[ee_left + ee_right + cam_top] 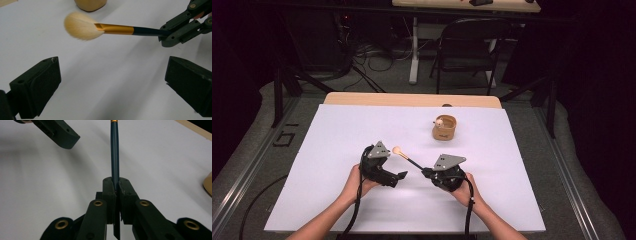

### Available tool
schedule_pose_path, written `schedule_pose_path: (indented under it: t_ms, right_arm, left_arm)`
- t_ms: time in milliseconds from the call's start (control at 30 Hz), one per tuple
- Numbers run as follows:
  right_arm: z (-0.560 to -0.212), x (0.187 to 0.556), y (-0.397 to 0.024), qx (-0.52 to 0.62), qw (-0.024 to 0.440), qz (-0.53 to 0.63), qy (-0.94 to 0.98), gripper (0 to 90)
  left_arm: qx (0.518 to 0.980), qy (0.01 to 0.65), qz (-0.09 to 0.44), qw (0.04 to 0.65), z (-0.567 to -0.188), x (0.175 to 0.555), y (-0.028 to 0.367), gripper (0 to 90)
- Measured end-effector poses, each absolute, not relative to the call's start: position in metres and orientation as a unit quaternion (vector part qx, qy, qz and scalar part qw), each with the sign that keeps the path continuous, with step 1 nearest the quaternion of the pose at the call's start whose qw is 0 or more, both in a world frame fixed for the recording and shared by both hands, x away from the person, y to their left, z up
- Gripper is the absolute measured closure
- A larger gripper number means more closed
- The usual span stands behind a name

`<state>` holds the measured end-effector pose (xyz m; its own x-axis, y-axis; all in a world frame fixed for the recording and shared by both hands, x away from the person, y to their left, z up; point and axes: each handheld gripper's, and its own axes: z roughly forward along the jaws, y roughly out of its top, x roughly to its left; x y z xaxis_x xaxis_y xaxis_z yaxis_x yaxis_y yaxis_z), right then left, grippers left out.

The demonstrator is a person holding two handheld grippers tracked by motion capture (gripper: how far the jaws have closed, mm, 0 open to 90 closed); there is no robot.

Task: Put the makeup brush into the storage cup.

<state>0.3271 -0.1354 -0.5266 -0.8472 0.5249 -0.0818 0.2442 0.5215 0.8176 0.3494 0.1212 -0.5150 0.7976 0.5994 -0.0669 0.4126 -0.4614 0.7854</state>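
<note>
A makeup brush (409, 159) with a cream head, gold ferrule and dark handle is held just above the white sheet. My right gripper (427, 172) is shut on the end of its handle (115, 152), the pads (110, 192) pressed together around it. The brush head (81, 26) points toward the tan cup (444, 129), which holds another brush. My left gripper (395, 169) stands open to the left of the brush with nothing between its jaws. In the left gripper view, the left gripper (112, 85) faces the brush, with the right gripper (175, 35) beyond.
A white sheet (337, 150) covers the wooden table (412, 99). The tan cup (90, 5) stands toward the far right of the middle. A black folding chair (467, 50) and cables lie on the floor beyond the table.
</note>
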Motion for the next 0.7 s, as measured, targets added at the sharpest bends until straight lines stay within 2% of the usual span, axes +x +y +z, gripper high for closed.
schedule_pose_path:
  t_ms: [200,467,700]
  right_arm:
    - [-0.527,0.328,-0.133,0.227,0.161,0.436,0.856,85.1]
    - [-0.528,0.328,-0.131,0.23,0.159,0.439,0.854,85.1]
    - [-0.529,0.328,-0.13,0.232,0.158,0.439,0.853,85.1]
  left_arm:
    - [0.85,0.294,0.105,0.425,-0.516,0.349,0.117,0.7]
    - [0.85,0.293,0.1,0.426,-0.517,0.348,0.109,5.9]
    - [0.847,0.29,0.094,0.436,-0.517,0.347,0.108,18.9]
